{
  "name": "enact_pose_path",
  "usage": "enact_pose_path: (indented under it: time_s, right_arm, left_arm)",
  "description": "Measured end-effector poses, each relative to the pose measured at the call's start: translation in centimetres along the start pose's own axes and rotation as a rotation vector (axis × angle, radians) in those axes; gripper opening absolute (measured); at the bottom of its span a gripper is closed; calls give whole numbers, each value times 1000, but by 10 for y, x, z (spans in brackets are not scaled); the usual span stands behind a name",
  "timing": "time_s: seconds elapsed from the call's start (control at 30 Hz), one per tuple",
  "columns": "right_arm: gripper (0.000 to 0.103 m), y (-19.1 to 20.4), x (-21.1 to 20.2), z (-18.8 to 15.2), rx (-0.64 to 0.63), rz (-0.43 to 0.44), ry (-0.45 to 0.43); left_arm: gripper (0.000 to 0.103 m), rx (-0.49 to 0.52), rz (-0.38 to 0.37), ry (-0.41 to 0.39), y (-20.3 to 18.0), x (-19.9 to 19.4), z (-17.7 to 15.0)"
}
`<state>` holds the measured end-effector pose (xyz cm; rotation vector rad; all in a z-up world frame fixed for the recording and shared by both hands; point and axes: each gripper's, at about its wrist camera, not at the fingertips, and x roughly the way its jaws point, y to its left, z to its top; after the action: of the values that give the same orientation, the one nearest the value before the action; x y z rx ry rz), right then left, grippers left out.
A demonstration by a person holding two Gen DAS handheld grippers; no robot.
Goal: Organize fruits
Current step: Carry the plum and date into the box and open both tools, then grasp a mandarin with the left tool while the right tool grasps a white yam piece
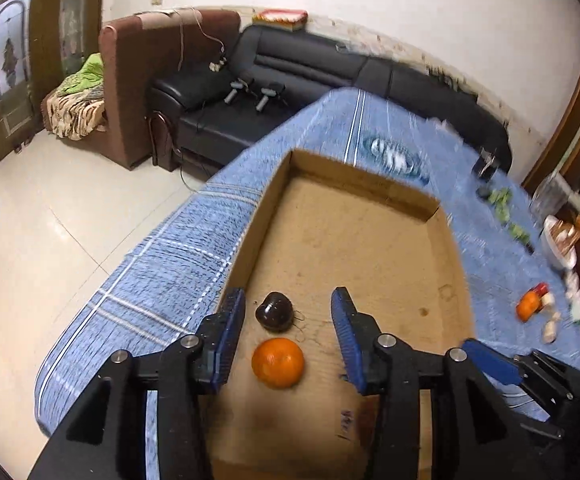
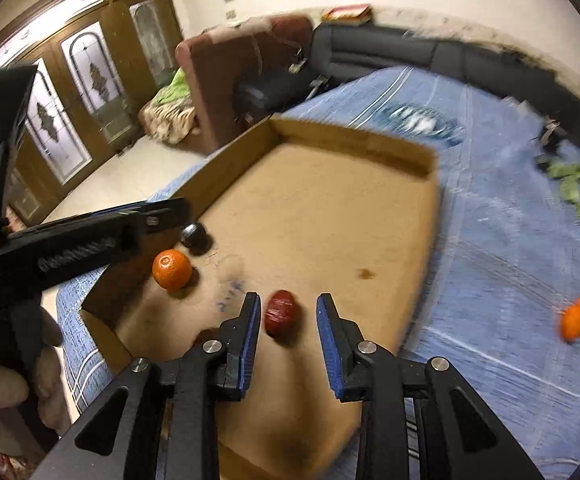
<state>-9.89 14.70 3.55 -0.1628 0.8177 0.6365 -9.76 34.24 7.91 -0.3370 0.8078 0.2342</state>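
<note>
1. Cardboard makes up the shallow open box (image 1: 353, 240), which lies on a blue checked cloth (image 1: 162, 264) covering the table; its long axis runs away from both cameras towards the black sofa (image 1: 290, 68).
2. Inside the box, near its left wall, sits an orange (image 1: 278, 363), round and with no clear long axis; in the right wrist view its stem dimple faces up.
3. Just beyond the orange, close to it, sits a dark, almost black fruit (image 1: 274, 312), roughly heart-shaped.
4. The left gripper (image 1: 288, 304) hangs over these two fruits with its blue pads well apart; neither pad presses on anything, and both fruits rest on the box floor.
5. A red oval fruit (image 2: 282, 314) lies on the box floor nearer the near end; its long axis runs roughly away from the right wrist camera, tilted slightly.
6. The right gripper (image 2: 288, 308) has its jaws parted to either side of this red fruit, with a gap visible on both sides, so nothing is gripped.
7. On the cloth to the right of the box lies a small heap with another orange (image 1: 527, 306) and pale pieces, blurred.
8. Green leaves (image 2: 569, 184) lie farther back on the cloth.
</note>
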Motion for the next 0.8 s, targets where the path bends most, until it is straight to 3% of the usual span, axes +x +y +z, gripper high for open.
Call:
enact_pose_path:
  time_s: [0.23,0.37,0.53,0.6,0.67,0.8]
  right_arm:
    - [43,-15,-80,-67,148,-166,-202]
    - [45,-13,-92,-91,124,-201,-221]
    - [46,-37,-116,-108,140,-226,-274]
    - [48,-54,-124,-110,167,-232,-293]
    - [51,-76,-130,-112,204,-262,-308]
    - [52,-123,-137,-111,242,-286,-266]
  left_arm:
    - [53,-111,-46,-112,-6,-50,-13]
    - [54,-99,-99,-116,-35,-57,-13]
    - [54,37,-128,-127,-96,-67,4]
    - [63,109,-124,-139,-123,-67,14]
    - [63,201,-123,-140,-156,-62,23]
    - [64,322,-190,-133,-211,-47,18]
